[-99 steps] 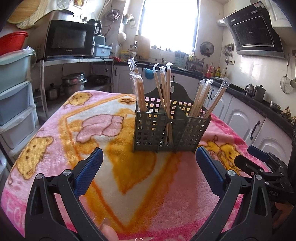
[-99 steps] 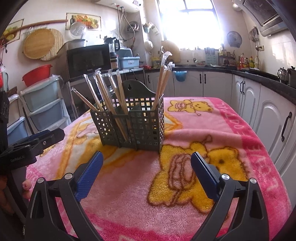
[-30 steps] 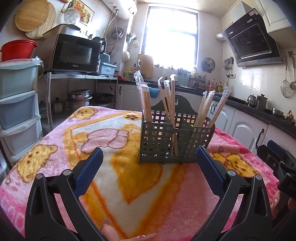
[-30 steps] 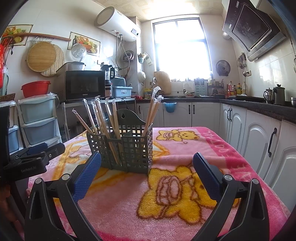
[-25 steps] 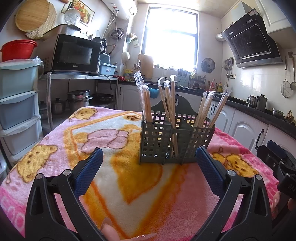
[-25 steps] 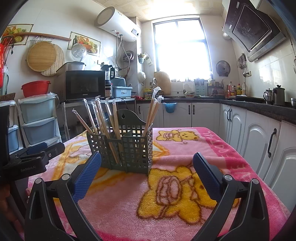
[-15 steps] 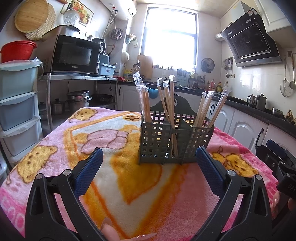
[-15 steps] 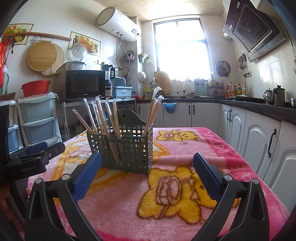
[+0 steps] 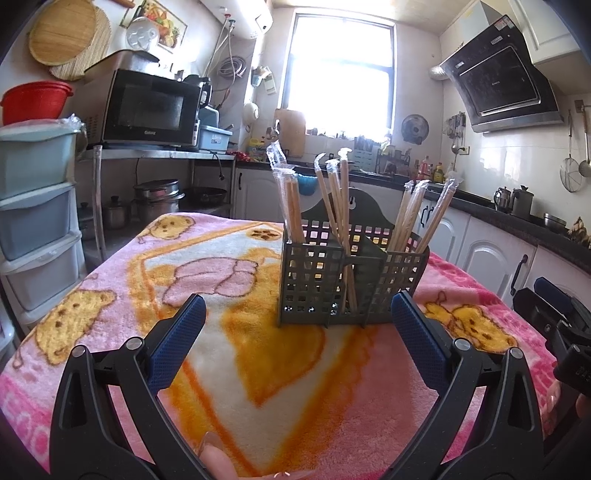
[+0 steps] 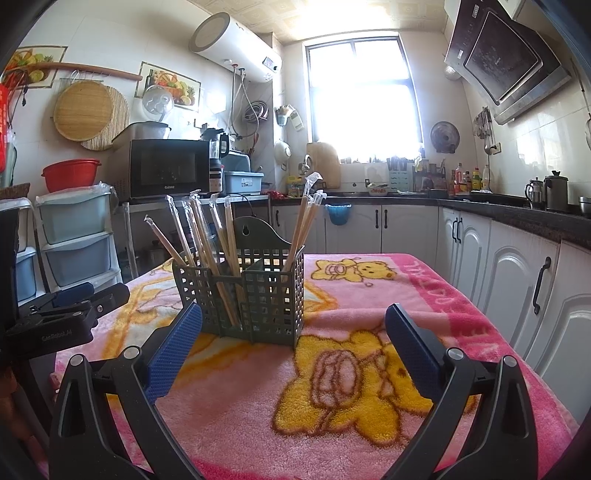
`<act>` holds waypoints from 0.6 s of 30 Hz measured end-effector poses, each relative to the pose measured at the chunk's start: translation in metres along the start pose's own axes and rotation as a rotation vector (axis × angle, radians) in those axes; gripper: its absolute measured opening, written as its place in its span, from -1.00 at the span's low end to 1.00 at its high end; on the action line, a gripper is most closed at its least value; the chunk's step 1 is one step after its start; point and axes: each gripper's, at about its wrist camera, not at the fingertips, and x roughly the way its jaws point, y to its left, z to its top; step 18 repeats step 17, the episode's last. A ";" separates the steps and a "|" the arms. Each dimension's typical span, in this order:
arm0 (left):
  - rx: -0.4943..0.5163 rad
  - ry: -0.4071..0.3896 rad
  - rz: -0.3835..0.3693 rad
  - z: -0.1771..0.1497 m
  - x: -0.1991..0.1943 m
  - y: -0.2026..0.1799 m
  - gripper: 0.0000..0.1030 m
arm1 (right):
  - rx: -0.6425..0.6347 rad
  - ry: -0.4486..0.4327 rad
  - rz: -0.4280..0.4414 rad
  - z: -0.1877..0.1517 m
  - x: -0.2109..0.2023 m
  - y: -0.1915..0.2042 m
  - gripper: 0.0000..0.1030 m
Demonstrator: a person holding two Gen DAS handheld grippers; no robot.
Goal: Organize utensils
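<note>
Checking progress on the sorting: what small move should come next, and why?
Probably none beyond easing back: every wrapped chopstick pair visible already stands in the grey lattice caddy, the pink blanket holds no strays, and the left gripper and right gripper are open, empty.

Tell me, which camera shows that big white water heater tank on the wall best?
The right wrist view: the water heater shows whole, its round end and control panel both plain, high on the wall left of the window. The left wrist view catches only its underside, cut off by the picture's top edge.

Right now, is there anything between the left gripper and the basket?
No. In the left wrist view, only bare pink blanket lies between the open left gripper and the basket.
</note>
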 end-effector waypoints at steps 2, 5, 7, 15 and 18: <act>0.022 -0.014 0.020 0.001 -0.003 -0.004 0.80 | 0.001 0.002 0.000 0.000 0.000 0.000 0.88; 0.010 -0.026 0.010 0.004 -0.007 -0.002 0.80 | 0.012 0.008 -0.004 0.000 0.000 -0.003 0.88; -0.013 -0.015 0.000 0.007 -0.007 0.002 0.80 | 0.020 0.013 -0.008 -0.001 0.002 -0.005 0.88; -0.082 0.235 0.166 0.035 0.032 0.078 0.80 | 0.110 0.210 -0.240 0.012 0.038 -0.075 0.88; -0.069 0.319 0.250 0.032 0.057 0.104 0.80 | 0.097 0.430 -0.361 0.007 0.077 -0.109 0.88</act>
